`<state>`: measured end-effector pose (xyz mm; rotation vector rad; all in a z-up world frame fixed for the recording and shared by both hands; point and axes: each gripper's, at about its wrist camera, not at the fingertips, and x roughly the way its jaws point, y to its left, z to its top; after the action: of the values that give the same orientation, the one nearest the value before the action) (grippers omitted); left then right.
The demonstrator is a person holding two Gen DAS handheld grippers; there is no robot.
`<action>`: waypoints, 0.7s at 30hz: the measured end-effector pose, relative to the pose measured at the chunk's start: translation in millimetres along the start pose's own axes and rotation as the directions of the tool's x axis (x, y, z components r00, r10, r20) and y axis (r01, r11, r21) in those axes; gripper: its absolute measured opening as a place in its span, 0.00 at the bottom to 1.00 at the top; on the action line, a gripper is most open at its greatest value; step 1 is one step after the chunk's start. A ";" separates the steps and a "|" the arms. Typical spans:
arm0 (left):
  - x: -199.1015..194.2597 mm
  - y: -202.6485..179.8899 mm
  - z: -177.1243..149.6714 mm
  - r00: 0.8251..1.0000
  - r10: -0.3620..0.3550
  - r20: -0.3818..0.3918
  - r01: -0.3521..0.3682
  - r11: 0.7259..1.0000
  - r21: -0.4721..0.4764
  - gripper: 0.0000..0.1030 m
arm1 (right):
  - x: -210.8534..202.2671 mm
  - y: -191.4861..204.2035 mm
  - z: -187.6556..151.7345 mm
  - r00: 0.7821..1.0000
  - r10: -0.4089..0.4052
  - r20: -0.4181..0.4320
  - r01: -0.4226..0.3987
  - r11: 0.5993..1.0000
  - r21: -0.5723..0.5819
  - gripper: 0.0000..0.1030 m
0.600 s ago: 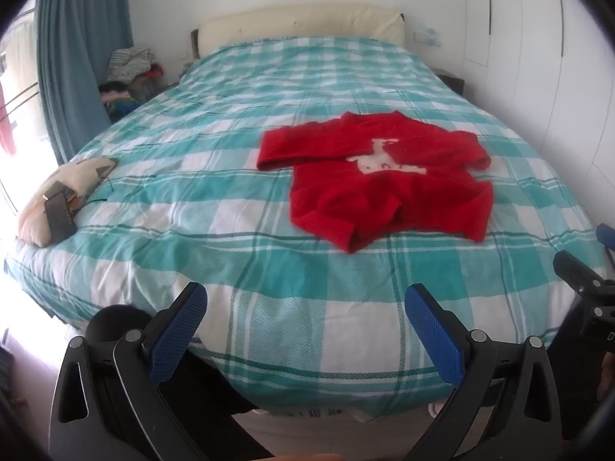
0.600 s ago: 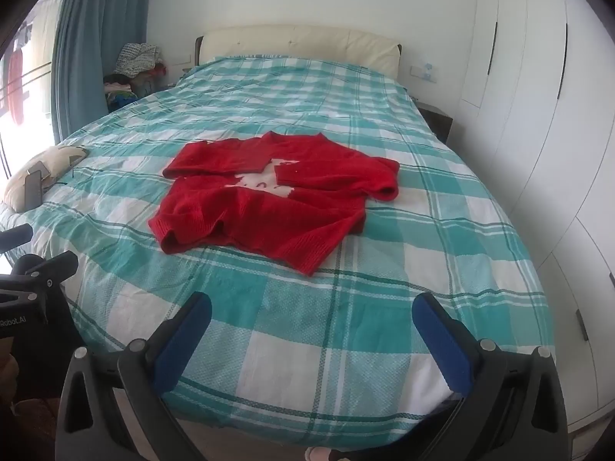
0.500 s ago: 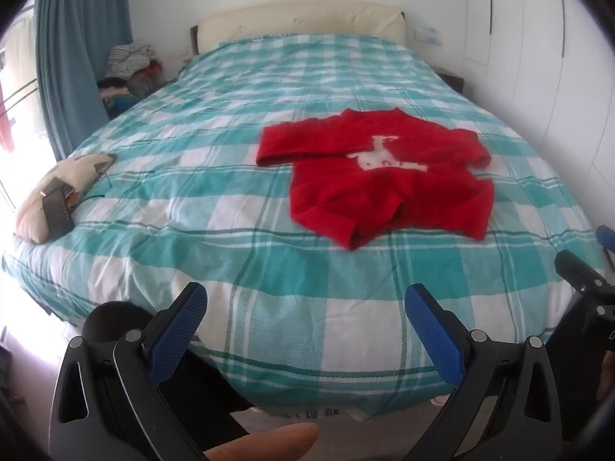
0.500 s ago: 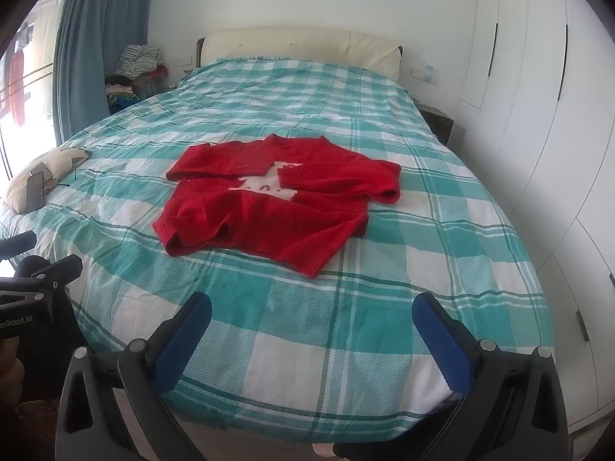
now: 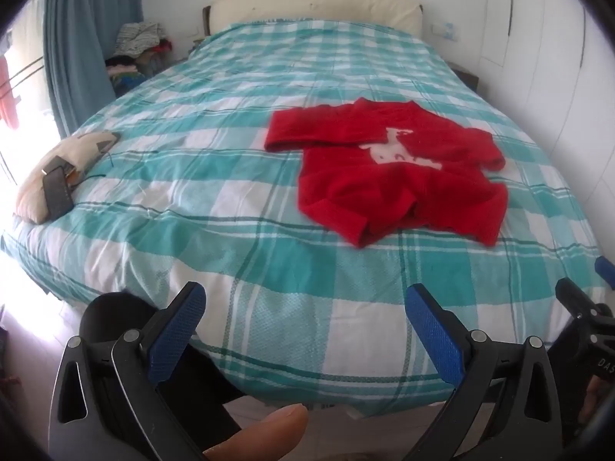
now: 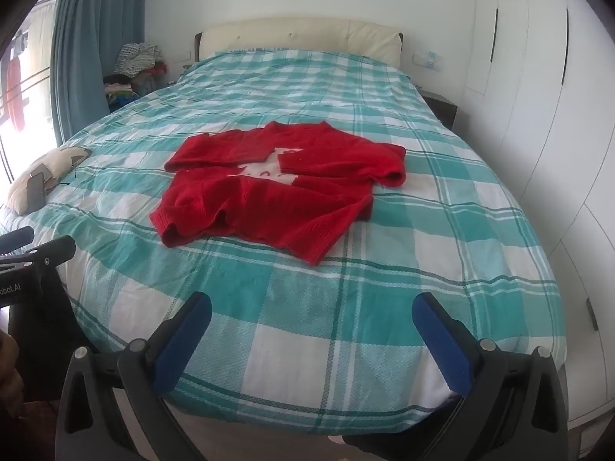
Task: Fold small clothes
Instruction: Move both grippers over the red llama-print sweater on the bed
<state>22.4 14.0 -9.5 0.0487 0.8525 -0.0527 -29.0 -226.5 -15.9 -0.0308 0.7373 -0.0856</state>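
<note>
Both grippers, left [image 5: 301,296] and right [image 6: 311,305], gape empty short of the red sweater [image 5: 388,165]; a cushion [image 5: 57,169] lies at the checked bedspread's [image 5: 215,176] left edge.

Red sweater [image 5: 399,176], white motif; teal-white checked bedspread [image 5: 238,176]; blue curtain [image 6: 84,46]; cream headboard [image 6: 300,36].

A: Where are we seeing the sweater [image 5: 388,169] lying?
B: On the bed [image 5: 238,176], right of its middle, its hem towards the foot end.
A: And what are we finding at the left edge?
B: A cushion [image 5: 57,169], carrying a phone [image 5: 57,196], well apart from the sweater. The headboard [image 6: 300,36] is standing behind everything.
</note>
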 end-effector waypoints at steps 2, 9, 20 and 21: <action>5.6 -1.4 -0.8 1.000 0.002 -0.019 -0.002 1.000 0.006 1.00 | 1.9 -1.3 0.4 1.000 0.006 -0.001 -0.006 1.000 0.008 1.00; 13.5 -8.7 -1.6 0.999 0.024 -0.021 -0.023 0.999 0.038 1.00 | 7.9 -2.4 -2.5 1.000 0.002 -0.016 -0.002 1.000 0.008 1.00; 21.5 -18.2 -0.3 0.999 0.025 -0.038 -0.022 0.997 0.073 1.00 | 17.0 -5.8 -3.4 0.999 -0.018 -0.046 0.020 0.999 0.028 1.00; 22.5 -18.2 -0.5 0.999 0.031 -0.040 -0.028 0.997 0.072 1.00 | 17.8 -5.6 -3.3 0.999 -0.018 -0.049 0.020 0.999 0.029 1.00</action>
<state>35.6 -4.7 -27.2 0.1301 0.8902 -0.0547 -18.5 -233.7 -29.9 -0.0076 0.7842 -0.1156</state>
